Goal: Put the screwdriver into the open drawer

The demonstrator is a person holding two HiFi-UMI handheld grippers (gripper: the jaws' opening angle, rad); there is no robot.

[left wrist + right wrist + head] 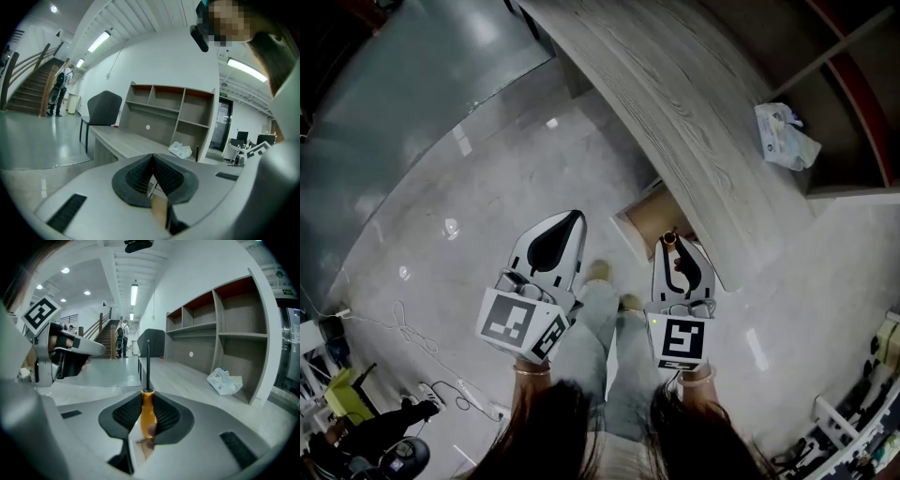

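Our left gripper and right gripper are white, with black ribbed pads and a black-and-white marker cube each; we wear pale jeans.

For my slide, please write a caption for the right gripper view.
Right gripper shut on the orange handle of a screwdriver, shaft pointing forward over a desk.

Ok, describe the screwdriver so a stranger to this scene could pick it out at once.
Find the long grey wood-grain desk, then the open tan drawer under its edge. Over that drawer hangs the right gripper, shut on the orange-handled screwdriver with a thin dark shaft. It is the only orange thing here, and the left gripper beside it holds nothing.
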